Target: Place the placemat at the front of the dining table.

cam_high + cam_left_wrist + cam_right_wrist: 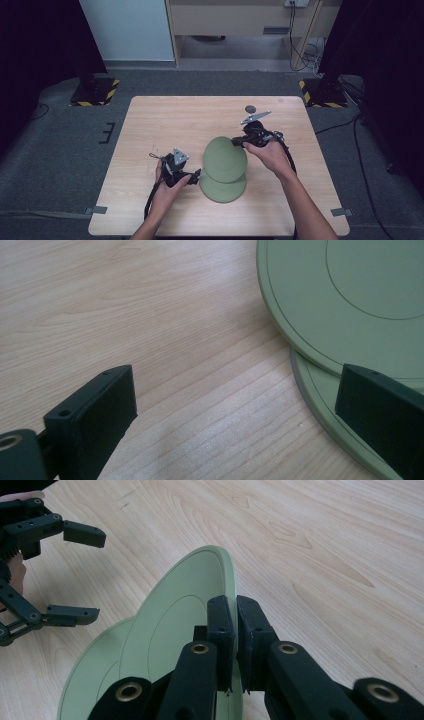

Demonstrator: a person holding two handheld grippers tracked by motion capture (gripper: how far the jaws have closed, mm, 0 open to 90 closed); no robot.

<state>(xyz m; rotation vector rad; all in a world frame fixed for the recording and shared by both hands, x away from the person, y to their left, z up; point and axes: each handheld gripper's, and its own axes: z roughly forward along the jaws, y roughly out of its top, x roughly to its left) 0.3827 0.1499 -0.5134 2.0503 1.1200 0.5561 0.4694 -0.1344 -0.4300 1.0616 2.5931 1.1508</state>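
Two flat green plates lie near the table's middle. My right gripper is shut on the far rim of the upper plate and holds it tilted, raised edge at the right. In the right gripper view the pads pinch that rim, and the plate slopes down to the left. The lower plate rests flat on the wood beneath it. My left gripper stands open at the lower plate's left edge, touching nothing. The left gripper view has the upper plate overlapping the lower plate, with the right finger over that rim.
A small dark round disc lies on the wooden table near its far edge. Seen from the right gripper view, the left gripper hangs open at the upper left. Bare wood surrounds the plates on all sides.
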